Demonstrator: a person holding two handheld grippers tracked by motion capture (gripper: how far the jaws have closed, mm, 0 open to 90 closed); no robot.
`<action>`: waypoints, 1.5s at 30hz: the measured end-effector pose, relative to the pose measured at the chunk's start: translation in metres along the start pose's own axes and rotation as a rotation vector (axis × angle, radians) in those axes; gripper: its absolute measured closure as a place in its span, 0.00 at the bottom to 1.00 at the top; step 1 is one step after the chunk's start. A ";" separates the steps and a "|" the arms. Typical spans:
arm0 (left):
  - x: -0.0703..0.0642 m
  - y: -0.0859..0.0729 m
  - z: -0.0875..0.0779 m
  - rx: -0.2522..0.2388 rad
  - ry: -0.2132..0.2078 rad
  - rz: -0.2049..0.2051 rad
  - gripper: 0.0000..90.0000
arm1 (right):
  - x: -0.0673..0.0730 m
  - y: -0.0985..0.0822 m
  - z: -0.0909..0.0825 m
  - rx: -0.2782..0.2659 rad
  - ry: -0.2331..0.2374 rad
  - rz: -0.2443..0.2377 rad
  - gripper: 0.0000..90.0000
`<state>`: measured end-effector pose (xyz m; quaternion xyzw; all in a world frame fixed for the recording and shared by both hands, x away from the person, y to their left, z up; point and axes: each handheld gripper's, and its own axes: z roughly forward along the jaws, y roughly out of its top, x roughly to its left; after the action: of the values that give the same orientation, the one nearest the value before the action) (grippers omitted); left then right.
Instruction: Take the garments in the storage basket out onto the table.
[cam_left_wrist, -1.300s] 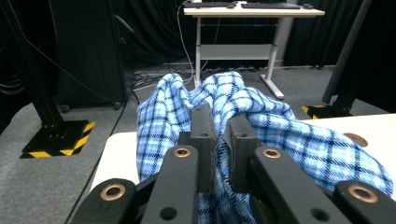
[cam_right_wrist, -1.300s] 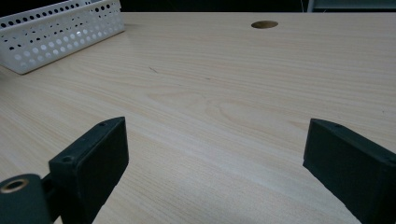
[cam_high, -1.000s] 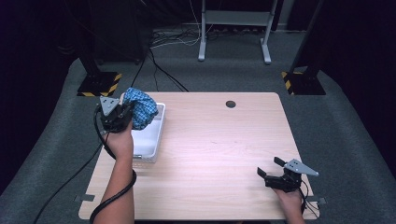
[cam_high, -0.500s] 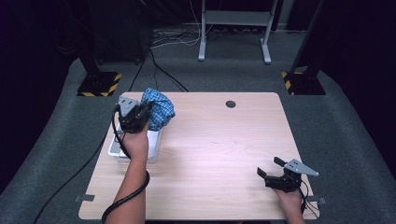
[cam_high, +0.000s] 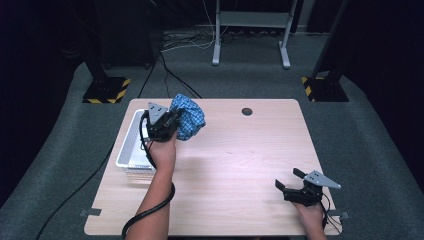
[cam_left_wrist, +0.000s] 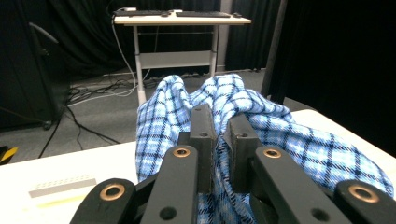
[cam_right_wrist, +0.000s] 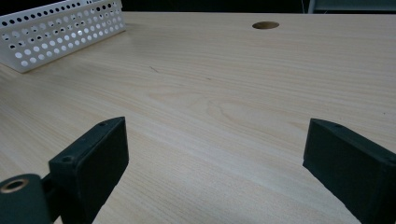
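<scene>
A bunched blue plaid cloth (cam_high: 187, 117) hangs above the table's back left part, just right of a white perforated basket (cam_high: 129, 145). My left gripper (cam_high: 167, 124) is shut on it. In the left gripper view the two black jaws pinch a fold of the cloth (cam_left_wrist: 289, 135) between them, and the rest of the fabric bulges around and past my left gripper (cam_left_wrist: 219, 135). My right gripper (cam_high: 290, 182) rests near the table's front right corner, open with nothing between its jaws; in the right gripper view my right gripper (cam_right_wrist: 215, 154) frames only bare wood.
The wooden table (cam_high: 235, 165) has a round cable hole (cam_high: 247, 111) at the back. The basket (cam_right_wrist: 56, 28) shows far off in the right gripper view. Beyond the table are a desk frame (cam_high: 250, 25), cables on grey carpet and striped stand bases (cam_high: 105, 90).
My left gripper has carried the plaid cloth to the right, from over the basket to over the table beside it. The right gripper has stayed in place.
</scene>
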<state>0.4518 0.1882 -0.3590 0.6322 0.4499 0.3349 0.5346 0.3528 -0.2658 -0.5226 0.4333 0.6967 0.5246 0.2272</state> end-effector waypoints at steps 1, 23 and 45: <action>-0.002 0.000 0.001 -0.001 -0.006 -0.001 0.93 | 0.000 0.000 0.000 0.000 0.000 0.000 0.06; -0.042 -0.002 0.022 -0.007 -0.093 0.021 0.93 | 0.000 0.000 0.000 -0.003 0.004 -0.002 0.06; -0.054 -0.039 0.040 0.066 -0.124 0.005 0.92 | 0.000 0.000 0.000 -0.003 0.004 0.000 0.06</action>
<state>0.4603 0.1243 -0.4022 0.6700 0.4250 0.2813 0.5397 0.3526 -0.2661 -0.5227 0.4320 0.6964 0.5265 0.2263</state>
